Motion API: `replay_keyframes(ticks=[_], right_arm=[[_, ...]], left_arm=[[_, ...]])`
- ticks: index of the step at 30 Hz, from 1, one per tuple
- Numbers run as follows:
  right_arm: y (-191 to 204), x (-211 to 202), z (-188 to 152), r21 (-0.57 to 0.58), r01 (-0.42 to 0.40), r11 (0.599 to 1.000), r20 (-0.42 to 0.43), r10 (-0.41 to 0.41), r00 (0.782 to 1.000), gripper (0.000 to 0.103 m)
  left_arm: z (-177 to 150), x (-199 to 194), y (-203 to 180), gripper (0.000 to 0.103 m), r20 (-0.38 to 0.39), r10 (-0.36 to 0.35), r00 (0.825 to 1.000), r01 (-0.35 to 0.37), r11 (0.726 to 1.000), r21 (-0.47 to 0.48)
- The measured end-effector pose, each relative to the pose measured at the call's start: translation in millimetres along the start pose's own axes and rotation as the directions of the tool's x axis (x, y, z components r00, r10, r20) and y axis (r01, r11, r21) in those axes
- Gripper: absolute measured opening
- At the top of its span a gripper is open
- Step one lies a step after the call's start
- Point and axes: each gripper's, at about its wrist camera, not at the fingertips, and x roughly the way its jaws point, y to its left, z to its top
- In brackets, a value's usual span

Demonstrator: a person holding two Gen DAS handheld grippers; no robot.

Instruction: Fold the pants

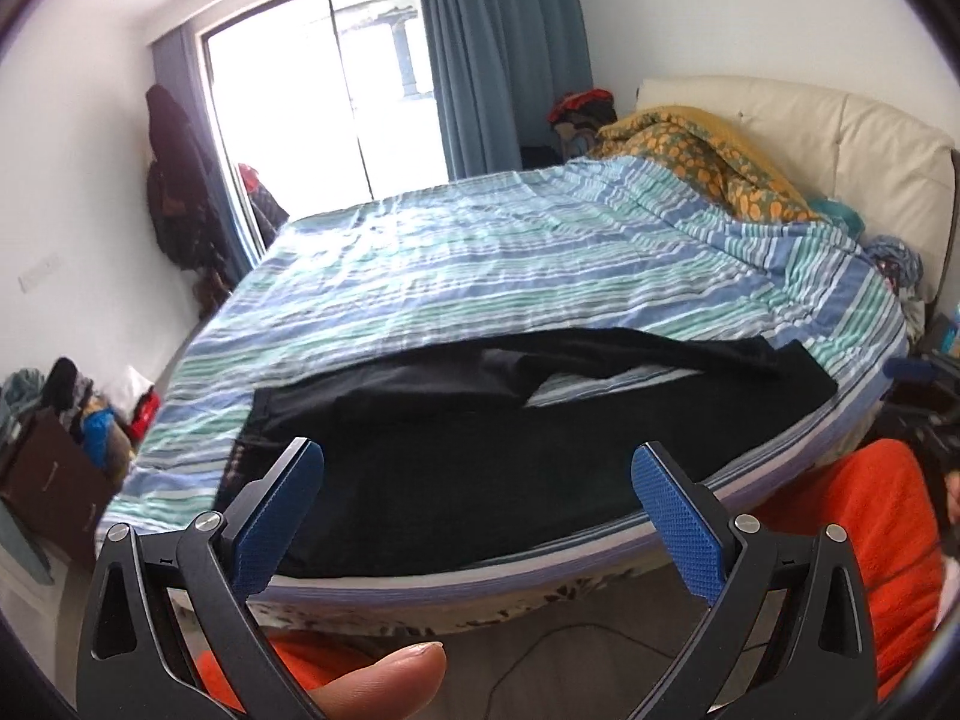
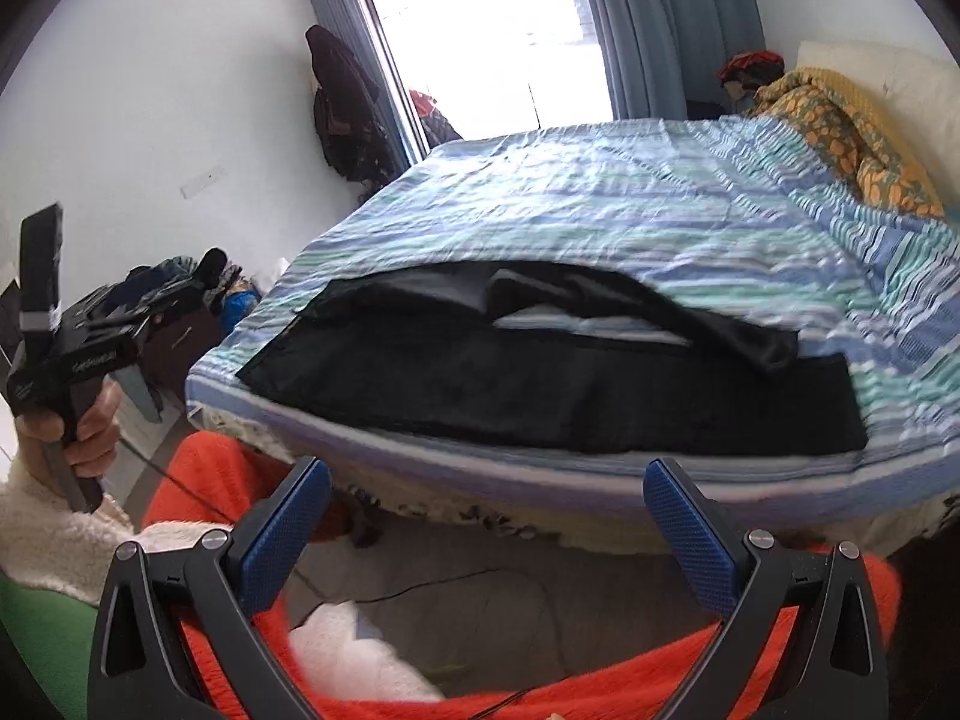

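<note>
Ahead, black pants (image 1: pixel 480 468) flat on bed (image 1: pixel 480 252) — beyond both grippers' spread fingers (image 1: pixel 678 516)

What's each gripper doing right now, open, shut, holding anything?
Left gripper: open, empty, short of the black pants.
Right gripper: open, empty.

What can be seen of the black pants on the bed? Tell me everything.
The black pants lie spread across the near edge of the striped bedspread, of dark, matte, soft-looking cloth. The nearer leg lies flat along the mattress edge; the farther leg is rumpled and angled away, leaving a wedge of bedspread showing between them. Nothing grips them: the left gripper and the right gripper are both open and short of the cloth.
</note>
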Motion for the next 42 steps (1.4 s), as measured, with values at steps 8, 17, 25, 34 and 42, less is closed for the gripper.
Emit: replay_keyframes(ticks=[8, 17, 25, 34, 42], right_arm=[[-117, 133, 8, -0.355, 0.249, 0.901, -0.277, -0.356, 0.893, 0.069], [-139, 242, 2, -0.593, 0.334, 0.733, -0.258, -0.566, 0.783, 0.013], [-144, 158, 69, -0.308, 0.372, 0.876, -0.092, -0.416, 0.905, 0.008], [-58, 144, -54, -0.637, 0.091, 0.765, -0.259, -0.324, 0.91, 0.008], [-64, 117, -30, -0.518, 0.292, 0.804, -0.088, -0.389, 0.917, 0.008]], left_arm=[[-39, 20, -13, 0.103, -0.155, -0.033, 0.987, 0.028, 0.999, -0.035], [-50, 33, -6, 0.103, -0.246, 0.009, 0.969, -0.026, 0.997, -0.069], [-65, 55, 3, 0.103, -0.311, 0.001, 0.95, -0.039, 0.993, -0.115], [-74, 93, -1, 0.103, -0.384, -0.063, 0.921, 0.022, 0.994, -0.111], [-39, 189, 53, 0.102, -0.465, -0.187, 0.865, 0.012, 0.935, -0.354]])
